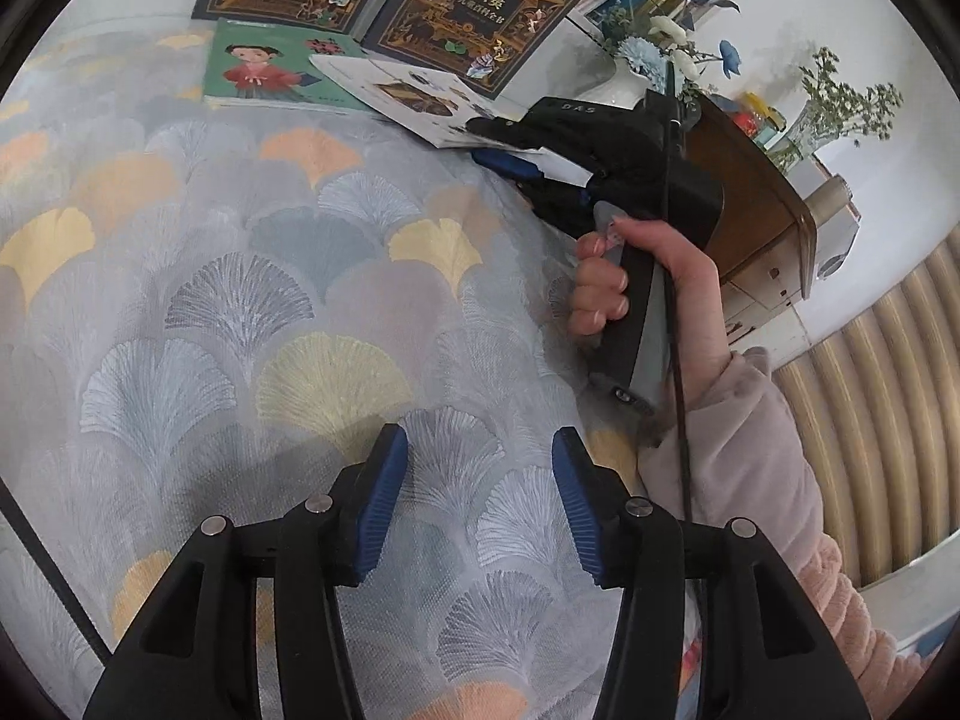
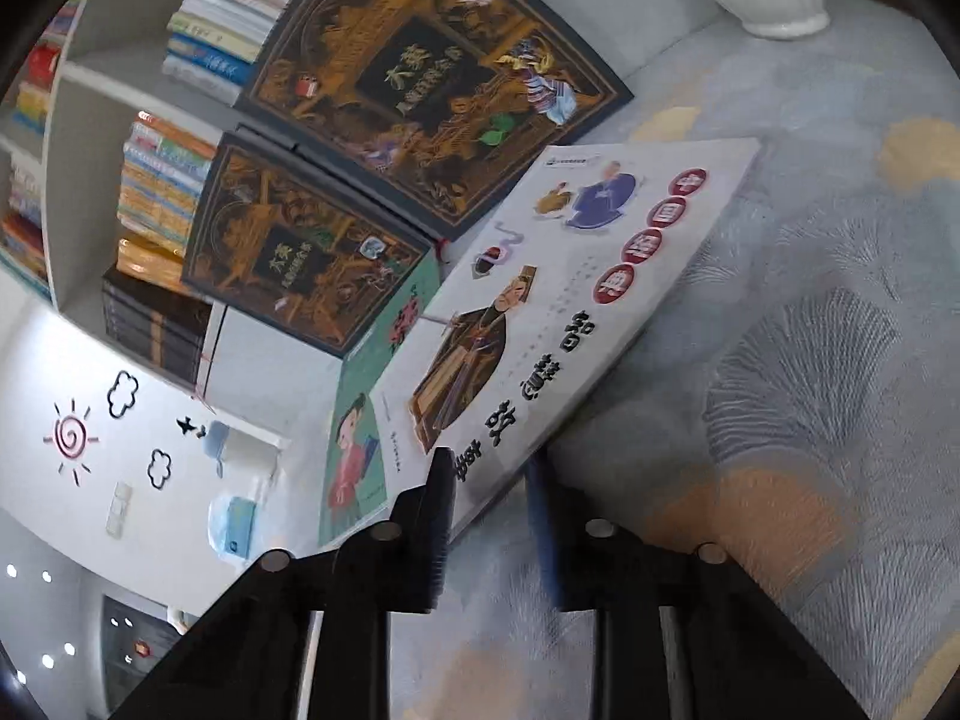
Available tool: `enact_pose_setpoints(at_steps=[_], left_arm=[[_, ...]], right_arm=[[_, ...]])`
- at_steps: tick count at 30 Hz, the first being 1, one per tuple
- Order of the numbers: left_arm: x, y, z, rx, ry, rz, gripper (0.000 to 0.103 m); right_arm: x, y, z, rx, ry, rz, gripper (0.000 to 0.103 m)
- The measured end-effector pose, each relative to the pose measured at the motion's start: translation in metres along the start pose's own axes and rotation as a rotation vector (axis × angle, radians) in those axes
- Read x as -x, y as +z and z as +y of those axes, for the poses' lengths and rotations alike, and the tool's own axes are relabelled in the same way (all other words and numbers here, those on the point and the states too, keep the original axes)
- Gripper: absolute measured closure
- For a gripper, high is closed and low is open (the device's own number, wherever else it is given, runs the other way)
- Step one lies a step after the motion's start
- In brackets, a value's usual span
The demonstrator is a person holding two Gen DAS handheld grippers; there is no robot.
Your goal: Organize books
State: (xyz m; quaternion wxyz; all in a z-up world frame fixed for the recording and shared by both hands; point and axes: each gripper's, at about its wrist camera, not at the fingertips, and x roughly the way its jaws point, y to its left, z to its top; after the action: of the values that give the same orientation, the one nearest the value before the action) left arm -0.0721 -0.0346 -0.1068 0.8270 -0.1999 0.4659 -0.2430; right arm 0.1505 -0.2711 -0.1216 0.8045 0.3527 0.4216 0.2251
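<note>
The white picture book (image 2: 558, 300) lies tilted across the green book (image 1: 264, 69) on the patterned worktop (image 1: 240, 300); your right hand-held gripper (image 2: 489, 495) pinches only its corner, so it may slip. The left hand-held gripper (image 1: 477, 504) hangs released.

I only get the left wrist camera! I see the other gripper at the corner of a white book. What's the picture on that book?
Observer: In the right wrist view, the white book has a man in a dark robe and hat on its cover, plus red circles with characters.
Operator: Is there anything fun on the wall?
Observer: Yes, a pink spiral sun and black cloud outlines.
Operator: Is the corner really inside the gripper?
Observer: The corner lies between the fingers of the right gripper. I cannot tell whether the pads press on it.
</note>
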Motion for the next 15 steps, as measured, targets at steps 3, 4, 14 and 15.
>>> enact_pose_setpoints(at_steps=[3,4,14,15], left_arm=[[0.000,0.001,0.004,0.019,-0.019,-0.001,0.055],[0.000,0.001,0.004,0.020,-0.021,-0.001,0.055],[0.002,0.004,0.005,0.026,-0.025,0.004,0.055],[0.004,0.004,0.005,0.026,-0.012,-0.003,0.054]], right_arm=[[-0.005,0.004,-0.005,-0.027,0.009,0.019,0.083],[-0.005,0.004,-0.002,-0.019,-0.009,0.017,0.083],[0.017,-0.019,0.007,0.029,-0.041,0.007,0.090],[0.027,-0.029,0.010,0.049,-0.041,0.022,0.090]])
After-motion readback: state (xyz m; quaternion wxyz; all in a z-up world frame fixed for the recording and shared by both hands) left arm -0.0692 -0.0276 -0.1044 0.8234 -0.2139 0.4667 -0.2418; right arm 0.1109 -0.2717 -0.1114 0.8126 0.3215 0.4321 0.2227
